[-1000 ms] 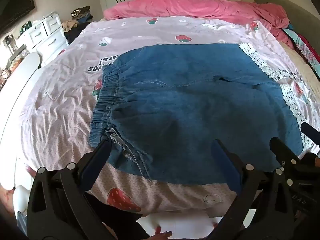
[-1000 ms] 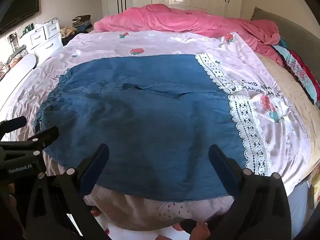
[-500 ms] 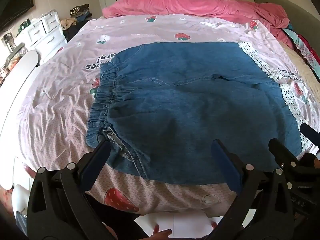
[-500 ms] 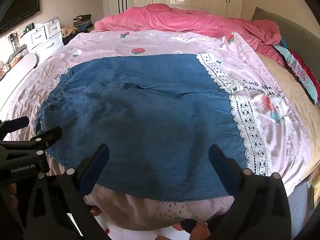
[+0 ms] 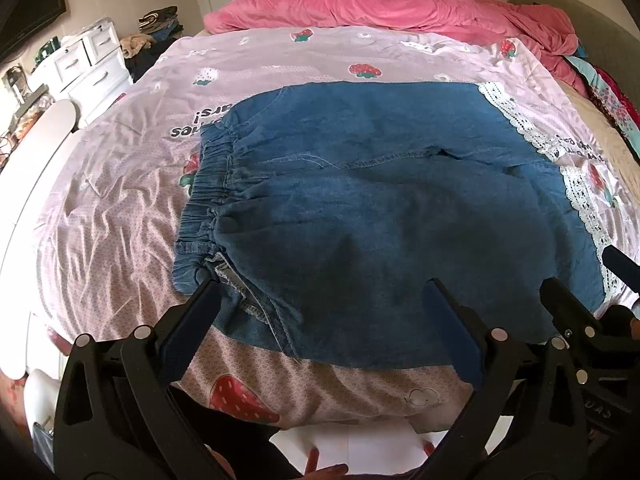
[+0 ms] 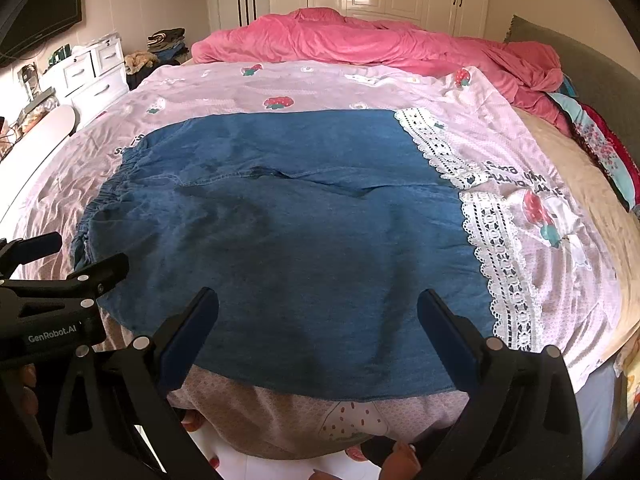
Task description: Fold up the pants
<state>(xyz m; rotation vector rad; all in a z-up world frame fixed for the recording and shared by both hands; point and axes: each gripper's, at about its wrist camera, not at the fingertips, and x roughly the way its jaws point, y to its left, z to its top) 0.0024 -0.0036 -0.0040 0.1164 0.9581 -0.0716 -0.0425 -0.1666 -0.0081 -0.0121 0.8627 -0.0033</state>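
Blue denim pants lie flat on the bed, elastic waistband at the left and leg ends at the right by the lace trim. They also show in the right wrist view. My left gripper is open and empty, hovering over the near edge by the waistband corner. My right gripper is open and empty over the near edge of the legs. Each gripper shows in the other's view: the right one, the left one.
The pink strawberry bedsheet has a white lace band at the right. A pink duvet is bunched at the far end. White drawers and a clothes pile stand at the left. Floor lies below the near bed edge.
Both grippers have risen and pulled back slightly, so the pants sit a little lower and smaller in view. The pants have not moved. Both grippers stay open.
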